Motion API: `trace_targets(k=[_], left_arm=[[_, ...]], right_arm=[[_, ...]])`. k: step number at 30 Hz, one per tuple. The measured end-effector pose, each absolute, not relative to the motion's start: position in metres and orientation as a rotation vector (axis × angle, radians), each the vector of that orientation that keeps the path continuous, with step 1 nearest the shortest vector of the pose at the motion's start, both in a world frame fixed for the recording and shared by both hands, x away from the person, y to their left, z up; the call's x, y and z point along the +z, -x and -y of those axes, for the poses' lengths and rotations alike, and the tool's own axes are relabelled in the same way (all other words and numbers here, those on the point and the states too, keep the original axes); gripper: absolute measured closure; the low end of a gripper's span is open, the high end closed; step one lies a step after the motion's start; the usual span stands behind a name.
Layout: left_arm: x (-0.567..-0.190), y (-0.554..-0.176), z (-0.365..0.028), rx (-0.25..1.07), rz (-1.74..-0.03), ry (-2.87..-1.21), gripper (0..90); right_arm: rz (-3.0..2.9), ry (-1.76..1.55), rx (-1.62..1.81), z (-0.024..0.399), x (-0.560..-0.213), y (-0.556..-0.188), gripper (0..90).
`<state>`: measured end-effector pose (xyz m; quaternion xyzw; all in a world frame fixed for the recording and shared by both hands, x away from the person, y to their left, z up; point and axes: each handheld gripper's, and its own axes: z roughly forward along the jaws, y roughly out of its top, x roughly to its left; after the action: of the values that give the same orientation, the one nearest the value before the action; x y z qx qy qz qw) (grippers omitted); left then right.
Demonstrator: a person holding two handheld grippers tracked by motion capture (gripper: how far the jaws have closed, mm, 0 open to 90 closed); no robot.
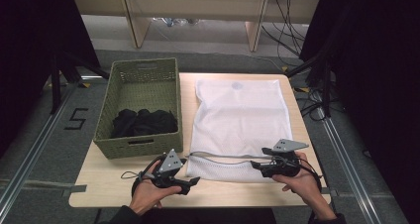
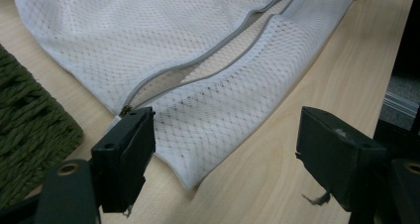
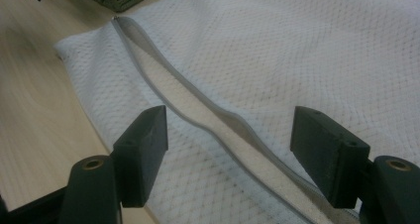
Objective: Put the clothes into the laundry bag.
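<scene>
A white mesh laundry bag [image 1: 237,120] lies flat on the wooden table [image 1: 109,184], its grey zipper [image 1: 223,156] partly undone along the near edge. My left gripper [image 1: 194,180] rests at the bag's near left corner, open, with the corner [image 2: 193,179] just ahead of its jaws. My right gripper [image 1: 253,163] sits at the bag's near right end, open. In the right gripper view the zipper [image 3: 208,110] and mesh [image 3: 307,50] run between its spread jaws, untouched. A green woven basket [image 1: 141,105] at the left holds dark clothes [image 1: 143,122].
The basket [image 2: 29,135] stands close to the bag's left side. Bare table wood [image 2: 317,85] shows to the near left and in front of the bag. Table legs and cables lie on the floor beyond the far edge.
</scene>
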<state>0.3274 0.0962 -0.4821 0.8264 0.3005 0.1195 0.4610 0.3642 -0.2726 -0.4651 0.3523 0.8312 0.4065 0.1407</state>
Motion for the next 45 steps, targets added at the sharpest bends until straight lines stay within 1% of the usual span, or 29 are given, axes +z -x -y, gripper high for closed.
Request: trace_targets(k=[1,3,9,13,15,19,24,28,30,33,35,36,38,41,43,44,45], left_arm=[[-0.482,-0.329,-0.097,0.309,-0.716,-2.05,22.8],[-0.483,-0.33,-0.097,0.286,-0.736,-2.047,22.8],[-0.484,-0.331,-0.095,0.291,-0.743,-2.044,22.7],[-0.484,-0.334,-0.098,0.293,-0.72,-2.095,22.6],[-0.485,-0.331,-0.096,0.293,-0.732,-2.059,22.5],[-0.485,-0.333,-0.097,0.295,-0.74,-2.062,22.5],[-0.485,-0.335,-0.098,0.295,-0.725,-2.081,22.5],[-0.486,-0.337,-0.097,0.296,-0.718,-2.081,22.5],[-0.486,-0.337,-0.097,0.305,-0.698,-2.112,22.5],[-0.487,-0.336,-0.095,0.287,-0.72,-2.085,22.6],[-0.487,-0.337,-0.095,0.288,-0.712,-2.098,22.6],[-0.487,-0.337,-0.095,0.287,-0.711,-2.099,22.6],[-0.487,-0.338,-0.095,0.29,-0.712,-2.099,22.6],[-0.487,-0.338,-0.095,0.289,-0.709,-2.107,22.6],[-0.487,-0.338,-0.096,0.296,-0.691,-2.106,22.7],[-0.487,-0.338,-0.095,0.296,-0.693,-2.098,22.8],[-0.487,-0.337,-0.095,0.288,-0.709,-2.092,22.8]], right_arm=[[-2.409,-1.02,1.174,0.273,-0.465,-0.365,31.9],[-2.413,-0.999,1.172,0.274,-0.465,-0.366,31.8],[-2.425,-0.991,1.177,0.276,-0.466,-0.369,31.8],[-2.382,-1.023,1.165,0.276,-0.466,-0.369,31.7],[-2.395,-1.015,1.177,0.275,-0.466,-0.37,31.5],[-2.376,-1.018,1.156,0.274,-0.468,-0.373,29.5],[-2.362,-1.039,1.097,0.274,-0.473,-0.389,25.9],[-2.36,-1.005,1.054,0.273,-0.476,-0.399,26.0],[-2.358,-1.006,1.04,0.27,-0.477,-0.404,26.1],[-2.392,-0.978,1.001,0.264,-0.481,-0.412,26.1],[-2.431,-1.003,0.978,0.257,-0.486,-0.416,26.2],[-2.453,-0.951,0.941,0.255,-0.488,-0.419,25.6],[-2.492,-0.949,0.927,0.249,-0.493,-0.421,24.2],[-2.513,-0.853,0.861,0.242,-0.5,-0.425,24.9],[-2.521,-0.852,0.808,0.24,-0.502,-0.426,24.8],[-2.521,-0.886,0.806,0.239,-0.502,-0.428,27.9],[-2.521,-0.886,0.806,0.239,-0.502,-0.428,27.9]])
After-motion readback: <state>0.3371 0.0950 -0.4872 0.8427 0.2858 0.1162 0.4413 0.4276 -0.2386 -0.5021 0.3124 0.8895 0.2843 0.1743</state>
